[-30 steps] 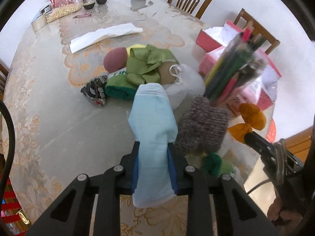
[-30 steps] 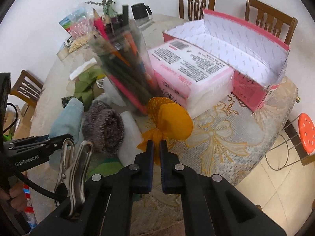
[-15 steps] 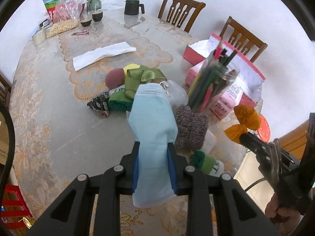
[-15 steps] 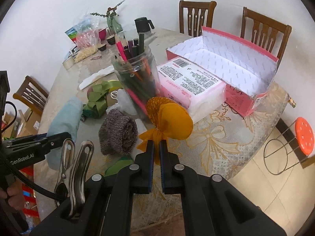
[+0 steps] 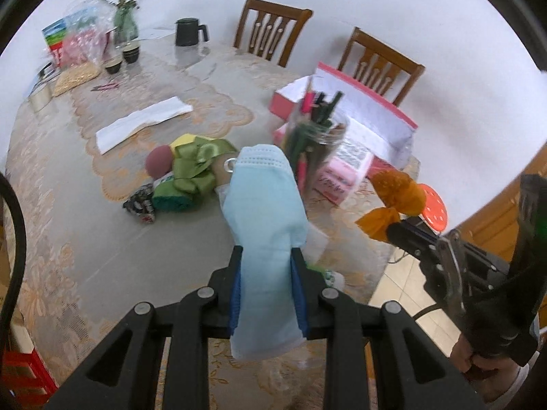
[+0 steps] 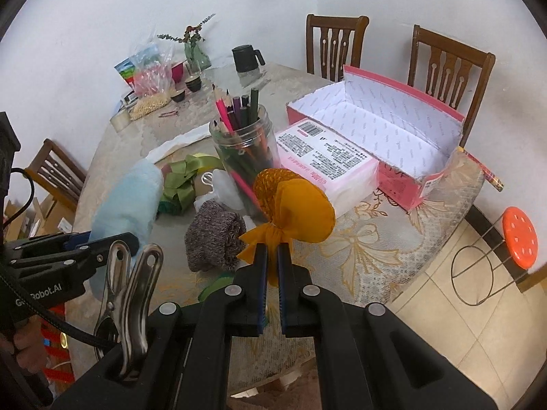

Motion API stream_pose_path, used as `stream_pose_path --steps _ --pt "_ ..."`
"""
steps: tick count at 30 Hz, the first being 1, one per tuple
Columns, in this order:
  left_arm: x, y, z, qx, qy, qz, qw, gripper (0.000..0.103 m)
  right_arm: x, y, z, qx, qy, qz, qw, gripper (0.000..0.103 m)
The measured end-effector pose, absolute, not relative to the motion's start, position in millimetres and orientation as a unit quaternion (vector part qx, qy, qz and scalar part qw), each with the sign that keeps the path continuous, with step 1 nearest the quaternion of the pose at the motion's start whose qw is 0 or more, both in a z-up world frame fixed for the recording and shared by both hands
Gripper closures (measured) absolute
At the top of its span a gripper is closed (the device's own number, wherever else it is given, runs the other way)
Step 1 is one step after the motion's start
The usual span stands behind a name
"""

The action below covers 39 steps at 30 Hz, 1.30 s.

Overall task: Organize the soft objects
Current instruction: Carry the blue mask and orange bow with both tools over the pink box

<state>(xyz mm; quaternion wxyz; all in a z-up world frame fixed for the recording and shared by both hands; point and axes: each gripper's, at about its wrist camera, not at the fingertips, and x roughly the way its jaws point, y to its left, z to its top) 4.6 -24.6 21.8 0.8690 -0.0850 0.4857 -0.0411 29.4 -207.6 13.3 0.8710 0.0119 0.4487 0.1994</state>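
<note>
Pale blue face mask (image 5: pixel 265 225): folded lengthwise, clamped between the pads of the left gripper (image 5: pixel 267 290), held above the lace tablecloth (image 5: pixel 68 205).

Orange mesh pouch (image 6: pixel 294 205): tied at the neck, its gathered tail pinched in the right gripper (image 6: pixel 270 270), whose jaws are almost together; lifted clear of the table.

Grey knitted roll (image 6: pixel 213 239): lying on the cloth just below the pouch, beside the glass jar of coloured pencils (image 6: pixel 244 157).

Green ribbon bow (image 5: pixel 198 164): in a heap with a dark red ball (image 5: pixel 159 165) and a green fabric roll (image 5: pixel 169 200), mid-table.

Pink open carton (image 6: pixel 386 133): empty white lining showing, at the table's right edge; a pink wrapped pack (image 6: pixel 328 160) lies against its near side.

White folded cloth (image 5: pixel 142 123): flat, farther back.
</note>
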Motion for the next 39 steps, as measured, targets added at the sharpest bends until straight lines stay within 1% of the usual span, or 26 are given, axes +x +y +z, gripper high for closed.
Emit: stream_pose_path --steps 8,15,30,39 --pt "10.7 -52.2 40.5 -0.067 0.465 -0.081 0.879 0.077 24.7 -217.2 33.7 0.005 0.432 0.193 0.881 0.096" --pt "29.2 -82.8 55.4 -0.066 0.453 -0.104 0.883 0.077 37.6 -237.7 39.8 0.001 0.431 0.188 0.883 0.096" --pt "114.6 -150.4 73.9 -0.083 0.448 -0.087 0.886 0.077 99.6 -300.2 48.1 -0.012 0.416 0.194 0.888 0.096" --pt "174.8 -179.9 65.3 -0.098 0.458 -0.049 0.882 0.077 153.7 -328.5 34.4 -0.006 0.420 0.224 0.879 0.096"
